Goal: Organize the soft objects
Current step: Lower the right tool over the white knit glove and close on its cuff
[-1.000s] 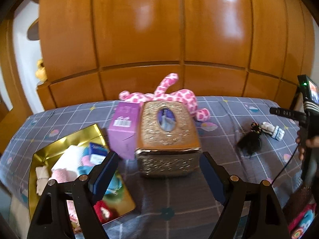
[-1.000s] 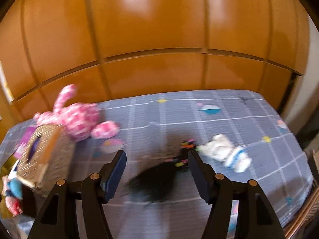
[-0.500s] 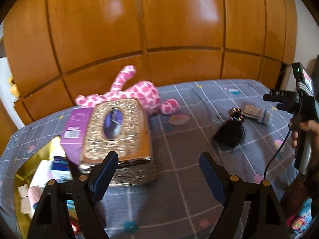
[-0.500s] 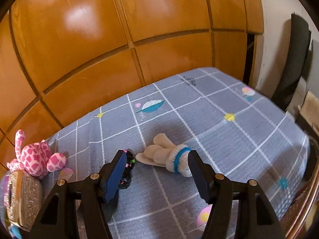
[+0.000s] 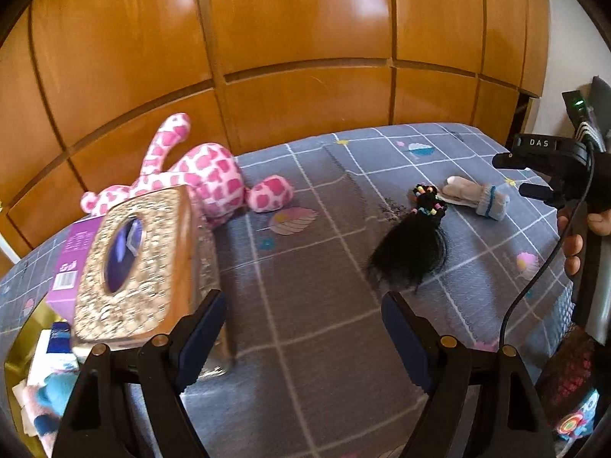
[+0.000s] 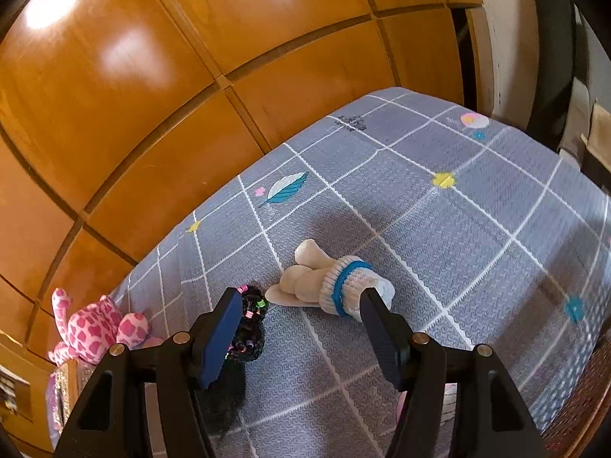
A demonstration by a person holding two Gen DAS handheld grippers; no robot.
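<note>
Left tongs: my left gripper [image 5: 301, 328] is spread wide over the grey checked bedcover [image 5: 324, 267] — nothing between the fingers.
Right tongs: my right gripper [image 6: 301, 328] is spread too, empty.
Mitten: the cream mitten [image 6: 328, 282] lies flat just ahead of the right fingers.
Black hairpiece: [image 5: 414, 246] beside the mitten.
Pink plush: [image 5: 198, 179] behind the ornate tissue box [image 5: 137, 267].

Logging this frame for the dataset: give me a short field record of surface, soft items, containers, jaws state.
surface: grey checked bedspread, wooden panels behind
soft items loose: pink spotted plush; black hair tuft with coloured bands; cream glove with blue-striped cuff
containers: ornate gold tissue box, purple carton beside it
left gripper: jaws open, empty
right gripper: jaws open, empty, near glove
</note>
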